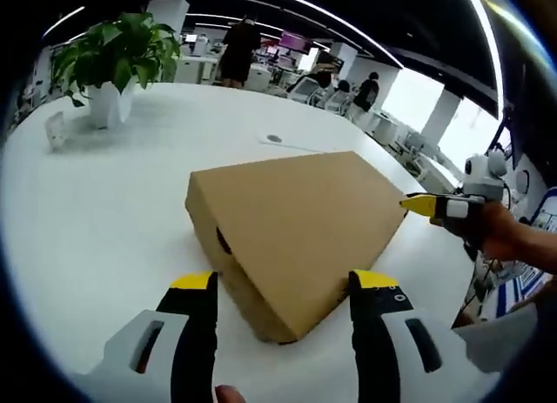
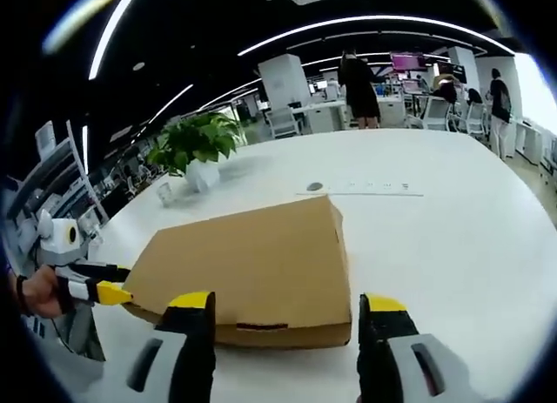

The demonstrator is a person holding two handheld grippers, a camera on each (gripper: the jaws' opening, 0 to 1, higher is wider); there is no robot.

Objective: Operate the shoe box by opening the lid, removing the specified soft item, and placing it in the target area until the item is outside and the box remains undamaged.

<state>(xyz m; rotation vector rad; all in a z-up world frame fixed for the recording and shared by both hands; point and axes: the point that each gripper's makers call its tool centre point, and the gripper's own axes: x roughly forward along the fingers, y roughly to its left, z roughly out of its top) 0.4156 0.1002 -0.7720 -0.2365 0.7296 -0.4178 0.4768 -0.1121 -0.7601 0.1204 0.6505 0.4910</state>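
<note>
Closed cardboard box (image 1: pixel 300 233) at centre of a white table (image 1: pixel 113 246), lid down, nothing taken out yet. In the left gripper view, corner of the box at 6 o'clock, between the jaws of the left gripper (image 1: pixel 283 285): jaws wide apart, gripping nothing. A dark finger hole on the box's short side at about 8 o'clock from its centre. Right gripper (image 1: pixel 426 205) coming in at 3 o'clock, yellow tip at the box's far edge, touching or just short of it; cannot tell which.

In the right gripper view, box (image 2: pixel 252 268) seen long side on, right gripper (image 2: pixel 283 312) spread wide and empty, front wall just ahead of the tips. Left gripper (image 2: pixel 109 292) at 9 o'clock beside the box's left corner.

Potted plant (image 1: pixel 113 59) at 11 o'clock, well apart. A person (image 1: pixel 237 50) standing beyond the table at 12 o'clock.

Probably light, stiff but easily dented or torn: thin board, creasing under a hard pinch. Best hold likely the lid's lower rim along a long side, lifted gently while the other gripper steadies the base. Soft item inside hidden; likely limp, needing a pinch of a fold.
</note>
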